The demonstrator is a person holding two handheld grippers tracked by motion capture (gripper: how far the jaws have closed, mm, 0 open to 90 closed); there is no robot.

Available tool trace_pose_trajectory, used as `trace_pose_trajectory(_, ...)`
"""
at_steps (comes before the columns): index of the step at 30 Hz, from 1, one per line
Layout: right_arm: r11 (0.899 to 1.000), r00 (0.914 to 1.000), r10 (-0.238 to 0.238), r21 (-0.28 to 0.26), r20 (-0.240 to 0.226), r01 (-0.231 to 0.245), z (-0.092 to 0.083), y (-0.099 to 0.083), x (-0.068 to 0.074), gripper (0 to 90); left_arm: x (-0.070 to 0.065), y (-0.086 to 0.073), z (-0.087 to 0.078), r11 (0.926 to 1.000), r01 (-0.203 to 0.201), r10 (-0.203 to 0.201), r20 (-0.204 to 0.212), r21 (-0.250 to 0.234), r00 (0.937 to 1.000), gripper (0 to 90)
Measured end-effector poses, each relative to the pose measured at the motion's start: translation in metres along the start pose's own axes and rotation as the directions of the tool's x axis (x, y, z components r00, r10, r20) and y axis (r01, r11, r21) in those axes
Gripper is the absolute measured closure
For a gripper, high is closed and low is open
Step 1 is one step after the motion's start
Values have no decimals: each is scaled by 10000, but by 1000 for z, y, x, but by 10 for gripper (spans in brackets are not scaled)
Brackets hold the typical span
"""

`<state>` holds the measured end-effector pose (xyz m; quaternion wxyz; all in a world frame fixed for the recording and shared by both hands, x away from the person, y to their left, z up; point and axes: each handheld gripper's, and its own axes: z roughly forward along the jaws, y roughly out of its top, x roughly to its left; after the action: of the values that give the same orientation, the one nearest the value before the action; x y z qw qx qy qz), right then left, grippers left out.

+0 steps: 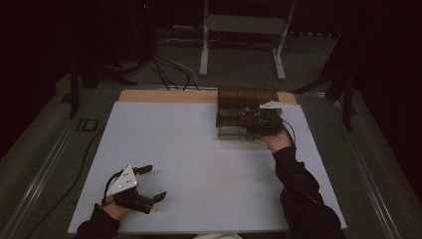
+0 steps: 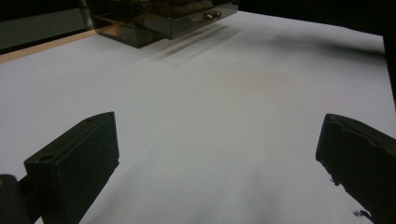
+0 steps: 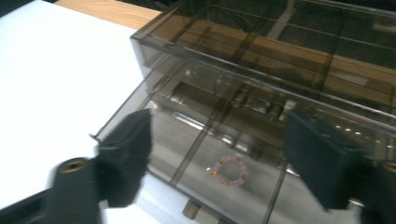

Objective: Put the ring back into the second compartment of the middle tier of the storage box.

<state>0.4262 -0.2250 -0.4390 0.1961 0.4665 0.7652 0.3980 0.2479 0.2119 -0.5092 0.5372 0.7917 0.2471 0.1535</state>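
The bracelet [image 3: 229,170] — a small ring of pink beads — lies on the floor of the pulled-out drawer [image 3: 187,154], in a middle compartment between two thin dividers. The drawer belongs to a smoky clear box [image 1: 244,117] at the far right of the white mat [image 1: 199,164].

The right gripper [image 3: 219,161] hangs just above the drawer with its jaws spread wide, one to each side of the bracelet and touching nothing; it holds nothing. So the drop into the drawer looks done (the beads lie flat and free of the pads).

What seems left is to draw the gripper clear and push the drawer shut — the small knob [image 3: 191,208] on its front edge is the likely place to press. The drawer front stands well out from the box.

The left gripper [image 1: 152,182] rests near the mat's near-left corner, jaws wide apart and empty, well away from the box.
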Motion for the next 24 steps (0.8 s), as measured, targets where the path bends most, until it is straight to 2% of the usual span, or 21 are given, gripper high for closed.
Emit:
trace_pose_trajectory(6,9992,9983,393,-46,-419,-395,-9,3,-3,40,1,0,2,10000,-15,15,-4,53,10000,8)
trace_pose_trajectory(9,9993,9981,358,-42,-497,-361,-13,4,-3,0,1,0,2,10000,-26,26,14,73,10000,8)
trace_pose_trajectory(14,9996,9972,109,-269,-737,-129,-20,4,2,0,0,-1,0,9999,-69,69,7,74,10000,8)
trace_pose_trajectory(24,9970,9949,-29,-773,-1009,-49,-28,0,10,0,0,-1,-1,10000,-40,40,46,-58,10000,8)
